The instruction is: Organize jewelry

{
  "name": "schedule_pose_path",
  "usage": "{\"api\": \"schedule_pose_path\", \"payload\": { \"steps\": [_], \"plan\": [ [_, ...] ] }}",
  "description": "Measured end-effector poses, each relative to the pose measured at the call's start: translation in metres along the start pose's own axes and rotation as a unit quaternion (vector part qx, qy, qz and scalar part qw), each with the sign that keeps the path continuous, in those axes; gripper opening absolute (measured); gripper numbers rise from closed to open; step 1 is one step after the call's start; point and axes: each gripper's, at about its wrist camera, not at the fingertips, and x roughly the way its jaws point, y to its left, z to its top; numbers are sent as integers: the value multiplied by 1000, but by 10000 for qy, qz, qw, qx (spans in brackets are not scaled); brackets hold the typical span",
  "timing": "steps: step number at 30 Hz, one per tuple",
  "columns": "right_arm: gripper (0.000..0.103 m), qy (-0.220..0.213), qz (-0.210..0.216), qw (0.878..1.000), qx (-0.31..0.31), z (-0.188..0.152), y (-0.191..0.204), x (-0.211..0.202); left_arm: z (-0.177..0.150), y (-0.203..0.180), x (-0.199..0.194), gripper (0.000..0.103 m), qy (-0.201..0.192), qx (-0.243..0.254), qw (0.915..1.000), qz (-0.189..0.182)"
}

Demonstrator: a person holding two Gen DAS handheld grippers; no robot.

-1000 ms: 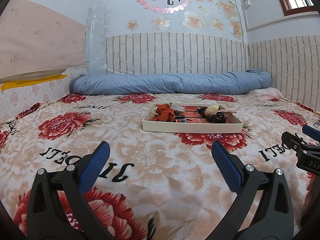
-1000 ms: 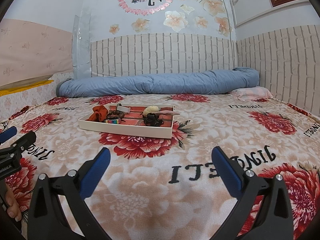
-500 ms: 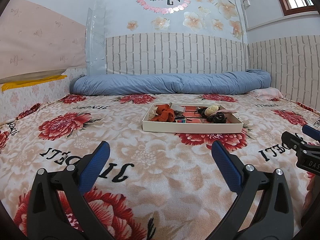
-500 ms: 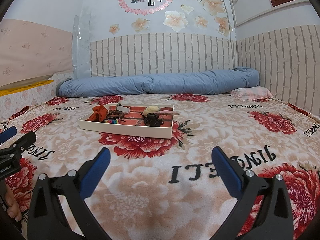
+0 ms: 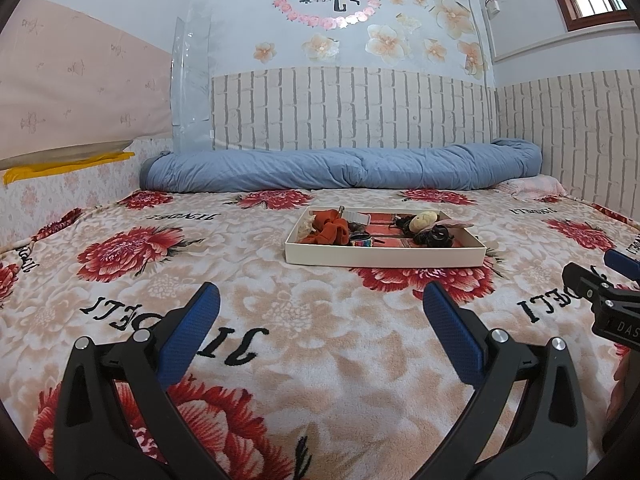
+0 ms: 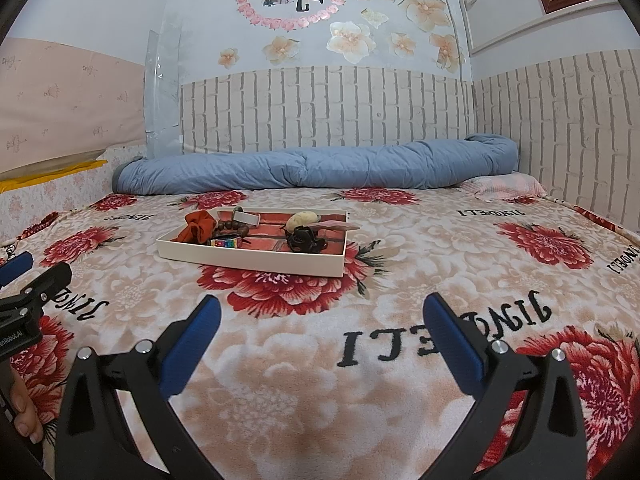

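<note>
Floral bed (image 5: 248, 360) carries a shallow tray (image 5: 384, 258) mid-bed toward the rolled quilt, scrunchie (image 5: 330, 230), bangle (image 6: 226, 241) and clips heaped inside; whether sorted or awaiting sorting is unclear. Left claw (image 5: 320, 306) and right claw (image 6: 320, 316) gape wide, empty

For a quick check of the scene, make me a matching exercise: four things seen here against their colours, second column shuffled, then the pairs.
Things:
1. scrunchie
2. hair claw
3. rolled quilt
4. tray

Colours:
A. blue
B. cream
C. orange
D. black

Pairs: 1-C, 2-D, 3-A, 4-B
</note>
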Motion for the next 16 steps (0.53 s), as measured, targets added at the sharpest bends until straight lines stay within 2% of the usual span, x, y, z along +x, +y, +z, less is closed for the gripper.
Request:
{"api": "schedule_pose_path", "payload": {
  "steps": [16],
  "plan": [
    [99,3,-1,10000,1,0,0,0,4,3,1,98,-22,63,10000,25]
  ]
}}
